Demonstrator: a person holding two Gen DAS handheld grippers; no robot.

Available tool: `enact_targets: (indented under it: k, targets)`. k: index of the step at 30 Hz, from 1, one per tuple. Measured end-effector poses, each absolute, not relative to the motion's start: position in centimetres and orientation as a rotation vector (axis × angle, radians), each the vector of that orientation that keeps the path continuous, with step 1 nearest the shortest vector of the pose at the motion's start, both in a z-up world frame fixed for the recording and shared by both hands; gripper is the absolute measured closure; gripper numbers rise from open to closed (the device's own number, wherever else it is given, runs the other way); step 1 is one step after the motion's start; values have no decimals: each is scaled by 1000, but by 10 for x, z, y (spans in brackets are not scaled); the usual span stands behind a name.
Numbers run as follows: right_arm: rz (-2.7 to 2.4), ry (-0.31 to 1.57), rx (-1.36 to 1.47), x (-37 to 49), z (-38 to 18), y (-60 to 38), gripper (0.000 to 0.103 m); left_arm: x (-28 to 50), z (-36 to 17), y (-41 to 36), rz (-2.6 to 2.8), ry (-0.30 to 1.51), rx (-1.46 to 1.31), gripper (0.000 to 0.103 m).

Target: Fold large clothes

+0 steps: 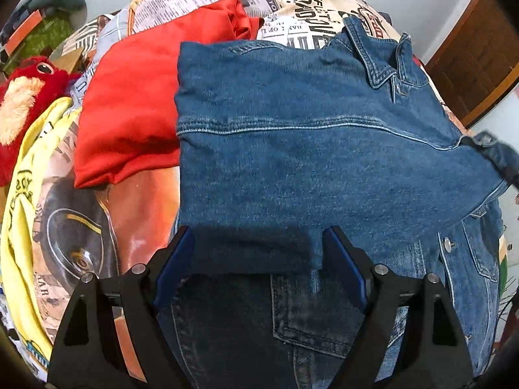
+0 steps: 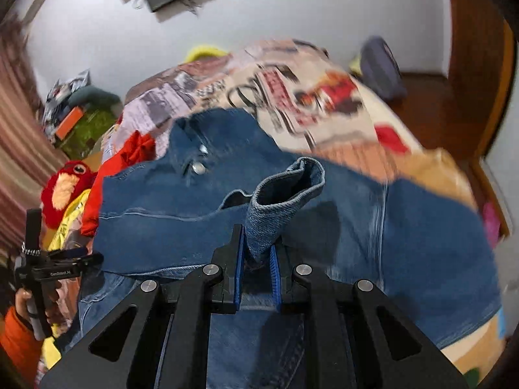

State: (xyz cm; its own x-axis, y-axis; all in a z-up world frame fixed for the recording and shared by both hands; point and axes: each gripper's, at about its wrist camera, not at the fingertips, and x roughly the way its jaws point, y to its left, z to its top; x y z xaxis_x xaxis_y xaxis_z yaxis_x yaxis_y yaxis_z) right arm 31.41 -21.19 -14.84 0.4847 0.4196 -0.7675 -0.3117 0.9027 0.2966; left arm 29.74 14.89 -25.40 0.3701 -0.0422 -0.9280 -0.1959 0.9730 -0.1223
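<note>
Left wrist view: left gripper (image 1: 258,246) spread wide, nothing between its pads, hovering over one denim jacket (image 1: 308,162) laid flat on the printed bedspread (image 1: 292,3). Second denim piece, jeans (image 1: 246,324), lies under the jacket's near edge. One red garment (image 1: 129,103) touching the jacket's left side, one yellow garment (image 1: 19,227), one red plush toy (image 1: 22,103).

Right wrist view: right gripper (image 2: 256,253) pinching the jacket's sleeve cuff (image 2: 285,194), lifted above the jacket body. Heavy blur.
</note>
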Motion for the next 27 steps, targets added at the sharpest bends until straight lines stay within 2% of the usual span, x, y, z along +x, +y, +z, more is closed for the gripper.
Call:
enact_targets:
  k: [3, 10, 17, 20, 24, 27]
  targets:
    - [451, 984, 171, 315, -154, -221, 91, 296, -251, 147, 98, 1188, -218, 21]
    - [444, 895, 166, 307, -127, -230, 91, 296, -237, 139, 66, 1151, -189, 21]
    - [382, 1033, 168, 310, -174, -243, 89, 298, -253, 130, 54, 1181, -172, 21]
    - [368, 1084, 219, 306, -186, -252, 86, 295, -254, 132, 53, 1179, -186, 21]
    - [310, 1099, 196, 300, -181, -255, 72, 291, -248, 129, 57, 1174, -162, 21]
    - [273, 1082, 160, 294, -167, -262, 72, 289, -230, 122, 46, 1134, -143, 21]
